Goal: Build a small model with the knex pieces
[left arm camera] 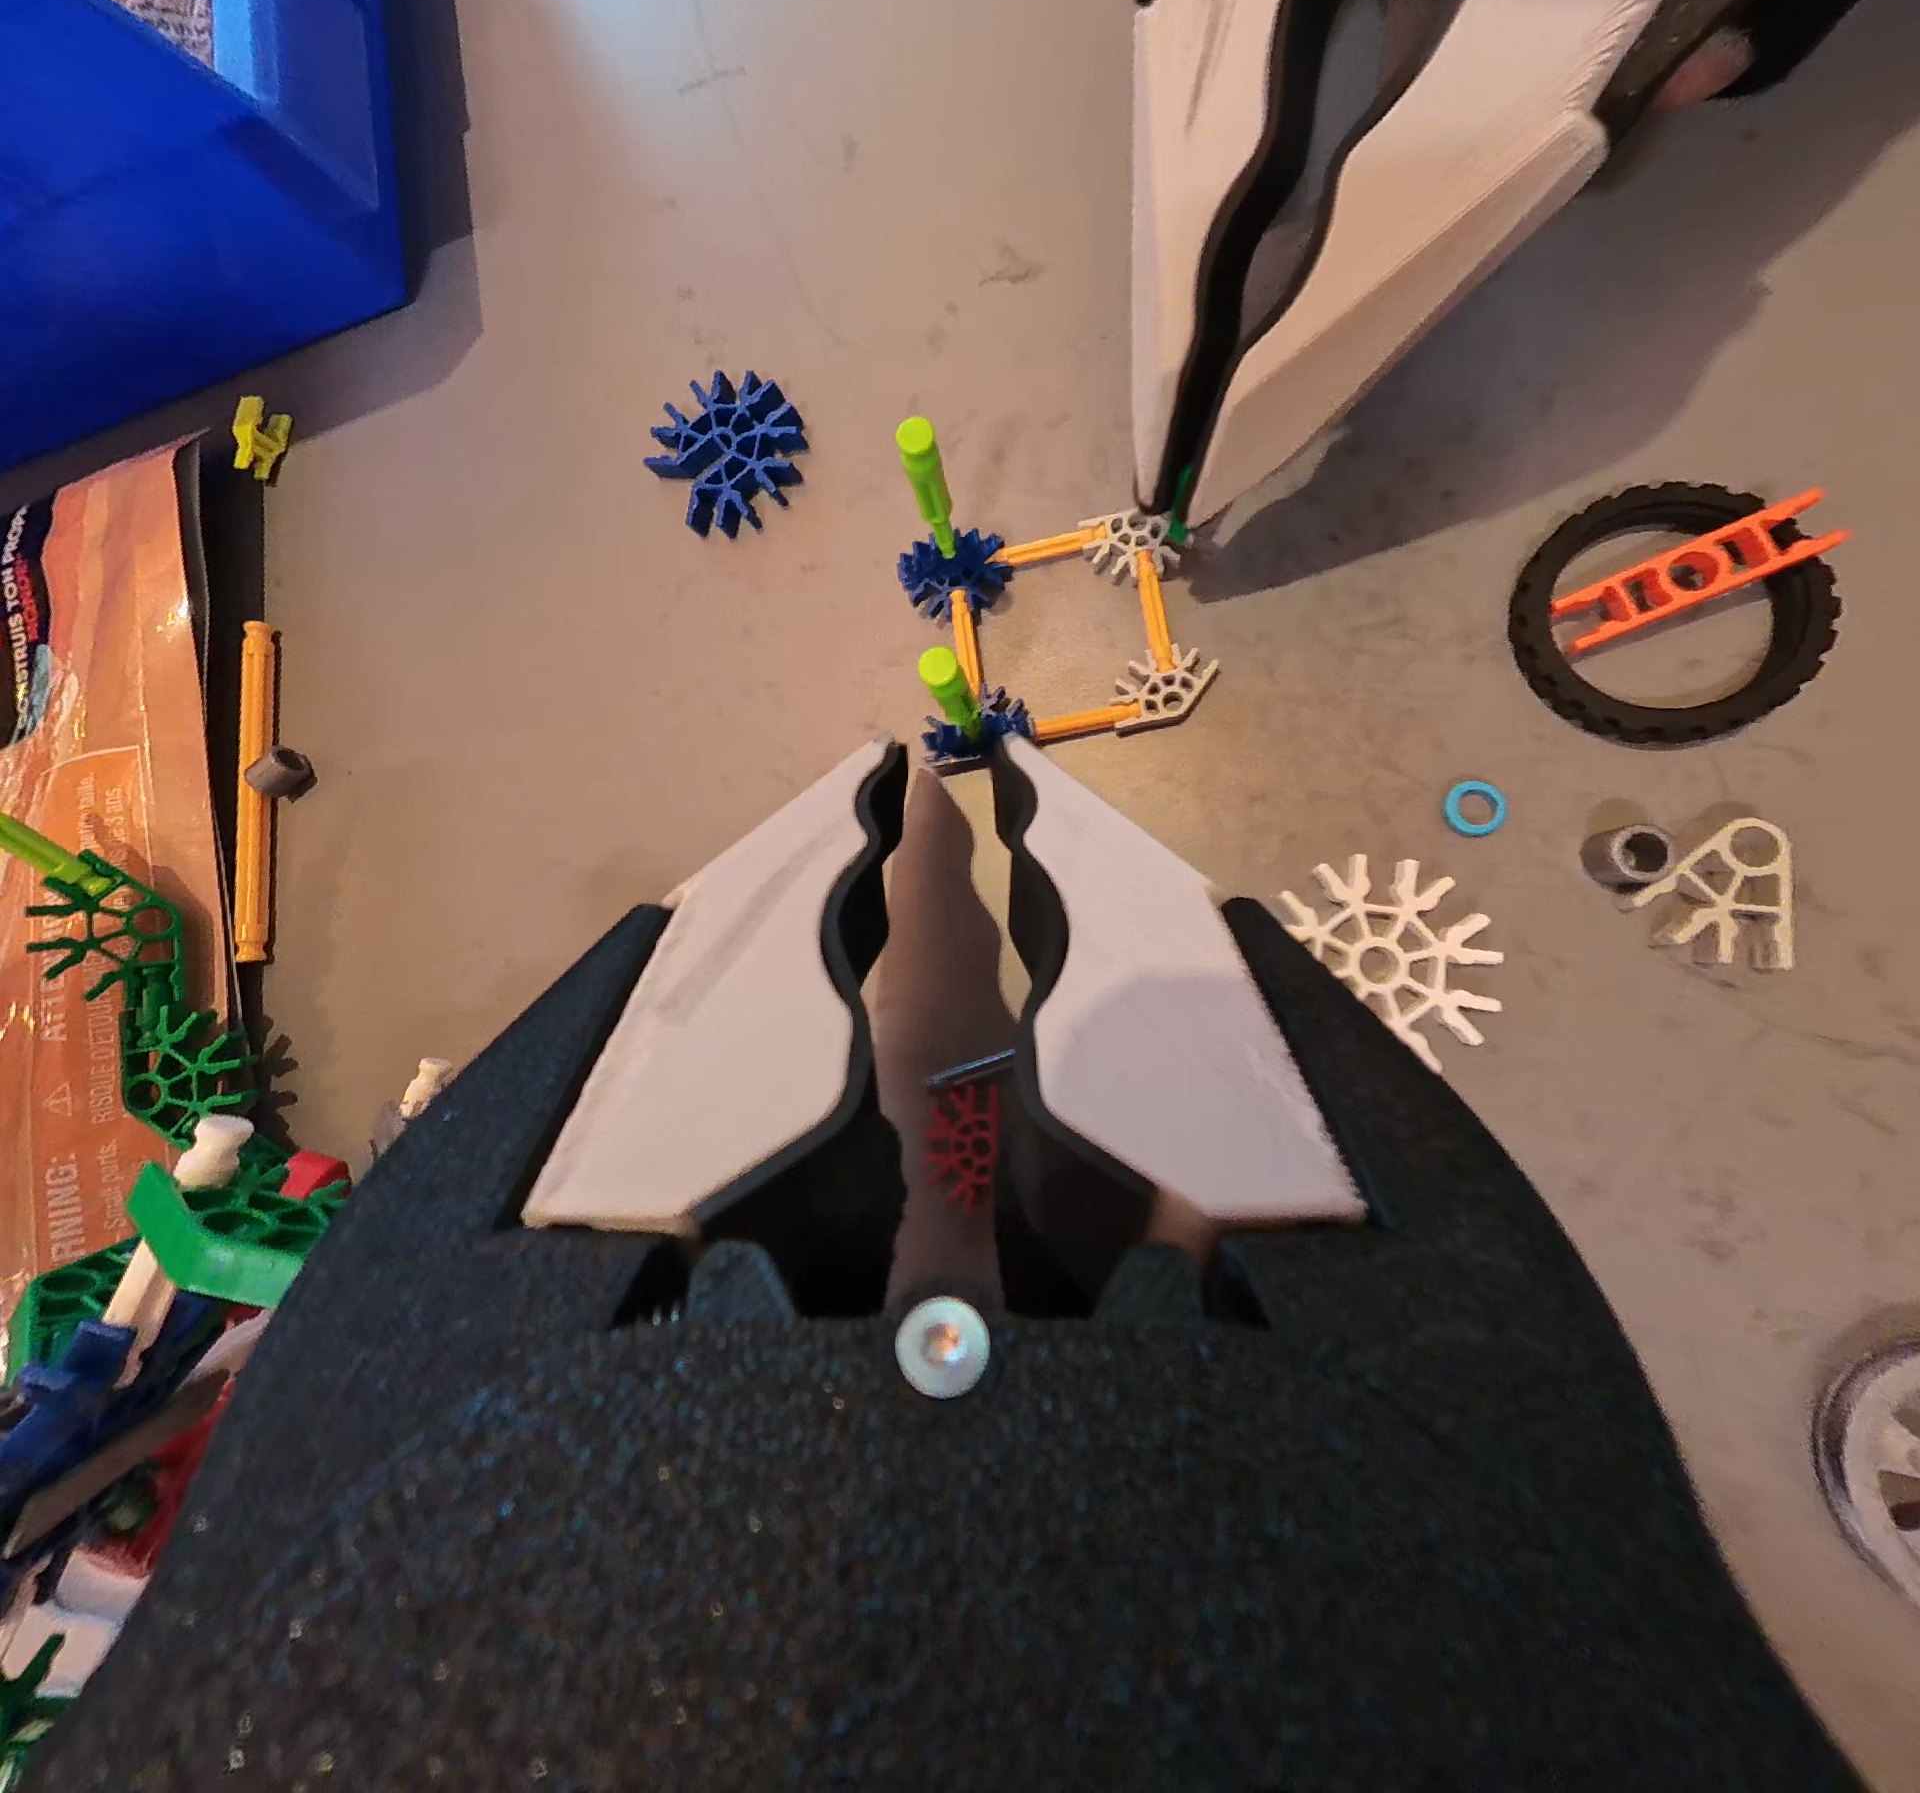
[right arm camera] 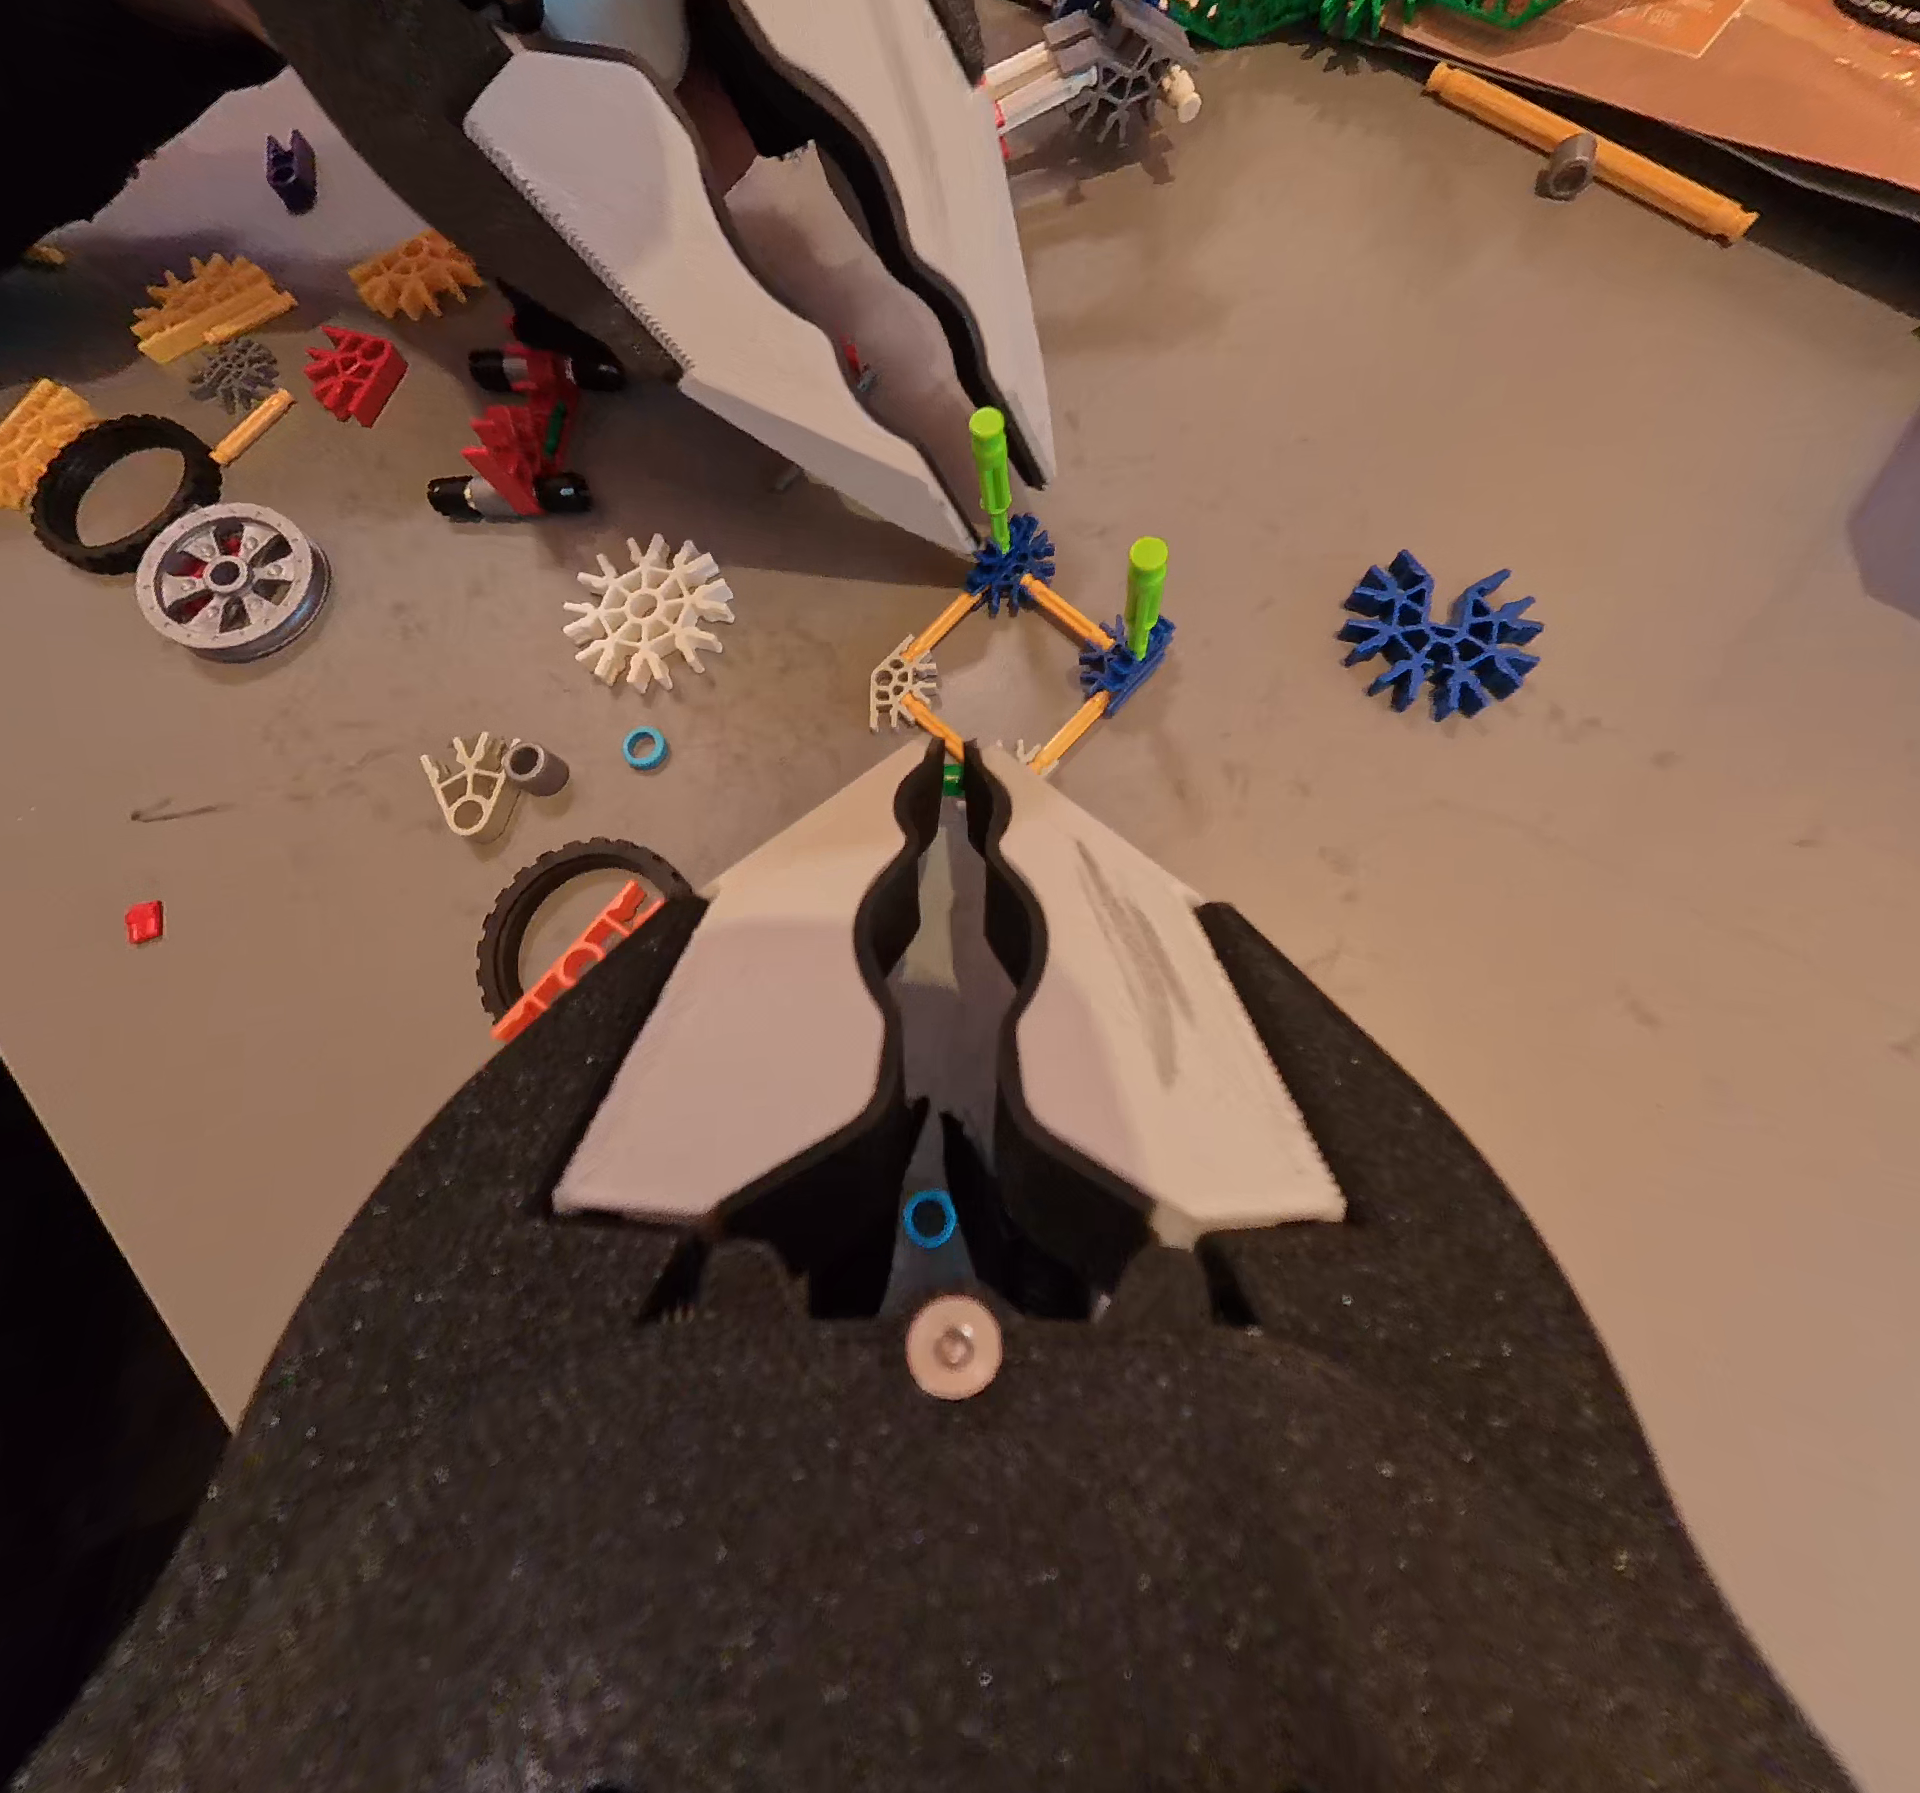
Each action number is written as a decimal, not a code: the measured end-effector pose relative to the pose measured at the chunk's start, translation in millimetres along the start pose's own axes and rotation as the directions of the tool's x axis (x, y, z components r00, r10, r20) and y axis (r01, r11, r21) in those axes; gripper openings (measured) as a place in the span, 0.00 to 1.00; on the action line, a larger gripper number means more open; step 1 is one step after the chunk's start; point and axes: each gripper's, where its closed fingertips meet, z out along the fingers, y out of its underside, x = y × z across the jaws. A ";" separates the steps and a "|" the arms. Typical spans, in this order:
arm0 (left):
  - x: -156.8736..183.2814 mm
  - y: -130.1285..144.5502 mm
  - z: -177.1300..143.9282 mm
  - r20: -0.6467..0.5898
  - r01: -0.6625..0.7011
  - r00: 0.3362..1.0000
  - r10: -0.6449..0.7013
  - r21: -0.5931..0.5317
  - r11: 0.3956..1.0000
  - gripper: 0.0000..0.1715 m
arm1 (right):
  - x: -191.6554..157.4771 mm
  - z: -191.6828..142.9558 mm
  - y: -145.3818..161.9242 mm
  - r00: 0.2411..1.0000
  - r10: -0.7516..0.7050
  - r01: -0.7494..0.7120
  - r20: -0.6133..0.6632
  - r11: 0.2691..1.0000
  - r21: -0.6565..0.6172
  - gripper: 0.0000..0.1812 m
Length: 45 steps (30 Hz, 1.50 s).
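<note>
A small square frame lies on the grey table: four orange rods, two blue connectors, two pale grey ones, and two lime pegs standing on the blue corners. The left claw, parted a little, straddles the near blue connector; contact is hard to judge. The right claw is clenched on a green peg, mostly hidden, at a grey corner. One loose blue connector and one white one lie nearby.
</note>
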 end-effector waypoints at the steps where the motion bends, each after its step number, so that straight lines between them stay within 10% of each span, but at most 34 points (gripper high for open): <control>1: -1.1 0.6 0.4 0.005 0.002 1.000 -0.002 -0.001 1.000 0.08 | -1.2 -0.1 1.4 1.000 -0.002 0.002 0.005 1.000 -0.005 0.02; 45: -23.1 11.1 8.2 0.117 0.031 0.993 -0.028 -0.025 0.999 0.09 | -24.2 0.2 14.3 0.991 -0.094 0.097 0.094 0.994 -0.038 0.08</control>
